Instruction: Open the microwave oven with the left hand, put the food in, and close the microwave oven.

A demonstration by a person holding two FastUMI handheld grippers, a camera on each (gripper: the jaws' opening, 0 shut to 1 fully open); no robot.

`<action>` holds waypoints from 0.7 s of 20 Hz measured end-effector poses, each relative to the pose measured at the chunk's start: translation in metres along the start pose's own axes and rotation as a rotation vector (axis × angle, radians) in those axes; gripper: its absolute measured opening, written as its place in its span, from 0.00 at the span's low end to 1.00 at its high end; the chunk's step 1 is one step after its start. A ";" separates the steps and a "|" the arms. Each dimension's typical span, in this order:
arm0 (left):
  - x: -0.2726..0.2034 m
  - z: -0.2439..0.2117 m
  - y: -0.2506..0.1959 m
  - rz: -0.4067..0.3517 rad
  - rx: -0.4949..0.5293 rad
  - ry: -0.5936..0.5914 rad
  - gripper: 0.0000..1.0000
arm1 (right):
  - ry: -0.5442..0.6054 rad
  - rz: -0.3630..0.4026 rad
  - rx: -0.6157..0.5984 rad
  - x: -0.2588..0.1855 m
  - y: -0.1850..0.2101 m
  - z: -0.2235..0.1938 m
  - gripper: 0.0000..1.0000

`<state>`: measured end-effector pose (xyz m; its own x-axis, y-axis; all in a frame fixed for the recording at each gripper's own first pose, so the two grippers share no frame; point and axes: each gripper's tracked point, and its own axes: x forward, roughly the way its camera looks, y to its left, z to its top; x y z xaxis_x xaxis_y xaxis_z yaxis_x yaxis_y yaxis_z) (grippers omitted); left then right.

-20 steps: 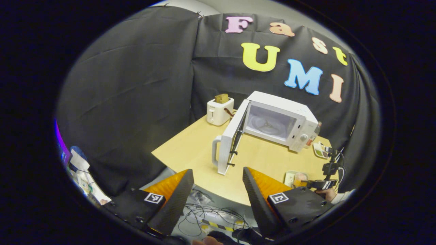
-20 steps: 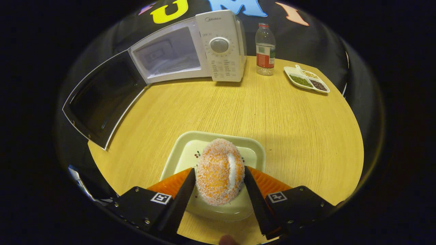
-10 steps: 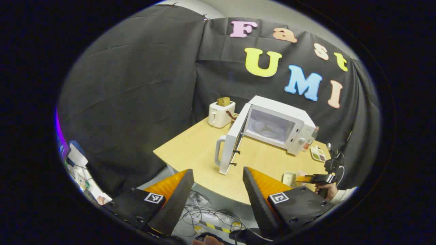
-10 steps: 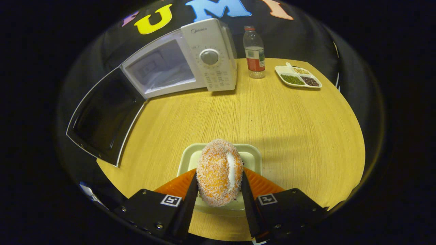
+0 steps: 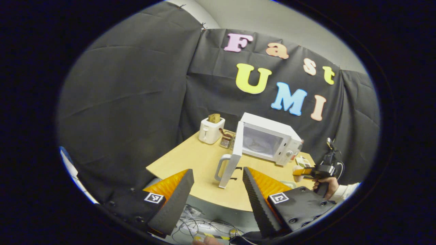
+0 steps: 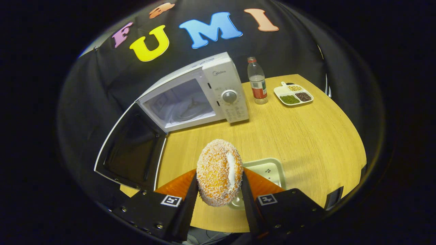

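Left gripper [image 5: 215, 194]: held off the near edge of the table [image 5: 190, 160], fingers well apart with nothing between them; cables on the floor show below.

Right gripper [image 6: 217, 195]: both fingers pressed on the sides of the bun [image 6: 219, 172], which is raised clear of the plate [image 6: 267, 168]. From the left gripper view it appears at the table's right side [image 5: 306, 171], with the hand [image 5: 327, 185] that holds it and a pale cuff beneath.

Bun: round, orange, crumb-coated, a white stripe down its face; above the table's near edge, in front of the microwave [image 6: 207, 97] and apart from it.

Plate: pale, square, just right of and below the bun, lying on the table near its front edge.

Microwave: white, toward the back of the table, cavity lit and bare except for the turntable.

Door [image 6: 131, 151]: swung wide to the left, dark inner side facing the right gripper; its white handle [image 5: 219, 166] shows in the left gripper view.

Bottle [image 6: 257, 81]: upright just right of the microwave, red label.

Tray [image 6: 293, 95]: white, divided, green, dark and pale grains, right of the bottle.

Toaster [image 5: 210, 129]: white, back left corner, bread sticking out of the top.
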<state>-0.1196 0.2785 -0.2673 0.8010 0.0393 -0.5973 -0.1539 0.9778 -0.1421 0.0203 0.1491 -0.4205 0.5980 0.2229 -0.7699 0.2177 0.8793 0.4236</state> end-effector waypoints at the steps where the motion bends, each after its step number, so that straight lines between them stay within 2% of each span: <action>1: -0.003 0.001 0.007 0.003 0.011 0.005 0.93 | -0.009 0.014 0.012 0.003 0.015 0.005 0.66; 4: -0.004 0.016 0.018 0.011 0.006 -0.026 0.93 | -0.031 0.028 0.005 0.027 0.048 0.021 0.66; 7: 0.001 0.019 0.030 0.068 -0.026 -0.013 0.93 | -0.030 0.061 0.013 0.065 0.079 0.035 0.66; 14: 0.015 0.001 0.035 0.220 -0.066 0.071 0.97 | -0.038 0.067 0.062 0.159 0.113 0.059 0.66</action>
<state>-0.1126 0.3135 -0.2802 0.7017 0.2331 -0.6733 -0.3593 0.9318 -0.0519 0.1855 0.2591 -0.4670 0.6416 0.2627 -0.7206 0.2228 0.8352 0.5028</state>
